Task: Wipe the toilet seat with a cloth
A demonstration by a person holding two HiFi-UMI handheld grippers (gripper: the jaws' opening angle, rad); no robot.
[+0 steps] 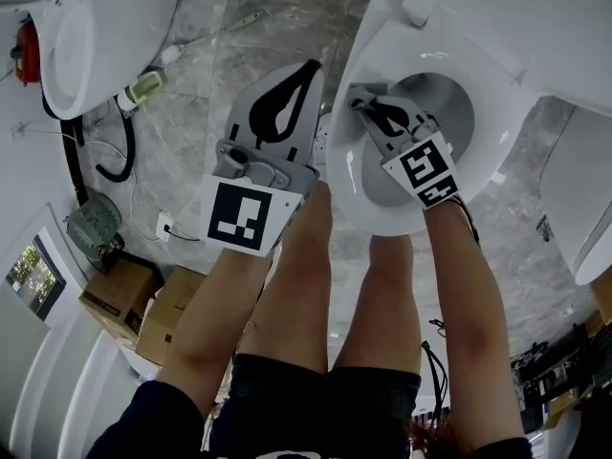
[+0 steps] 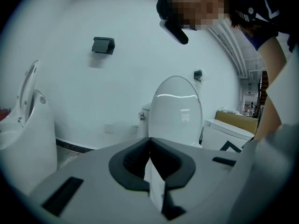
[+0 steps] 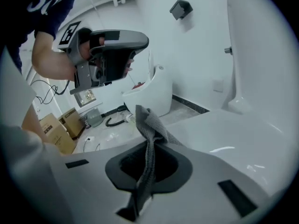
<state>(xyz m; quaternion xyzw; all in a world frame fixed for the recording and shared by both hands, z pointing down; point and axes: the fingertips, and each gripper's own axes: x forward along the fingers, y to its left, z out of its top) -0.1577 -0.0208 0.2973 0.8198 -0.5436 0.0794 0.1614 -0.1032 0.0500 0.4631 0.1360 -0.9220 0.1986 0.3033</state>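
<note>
A white toilet stands below me, and the ring of its seat (image 1: 499, 134) surrounds the bowl. My right gripper (image 1: 360, 100) hovers over the seat's left side, shut on a grey knitted cloth (image 3: 150, 124). The cloth sticks up past the jaw tips of the right gripper (image 3: 149, 143) and hangs just above the white seat (image 3: 243, 139). My left gripper (image 1: 312, 68) is held left of the bowl over the floor, shut and holding nothing. In its own view the left gripper (image 2: 149, 143) points at the raised lid (image 2: 177, 110).
A second toilet (image 1: 86, 27) stands at the upper left, with a black hose (image 1: 122, 156) and cables beside it. Cardboard boxes (image 1: 120, 299) and a small fan (image 1: 94, 226) lie at the left. Another white fixture (image 1: 585, 199) stands at the right. The floor (image 1: 277, 17) is grey marble.
</note>
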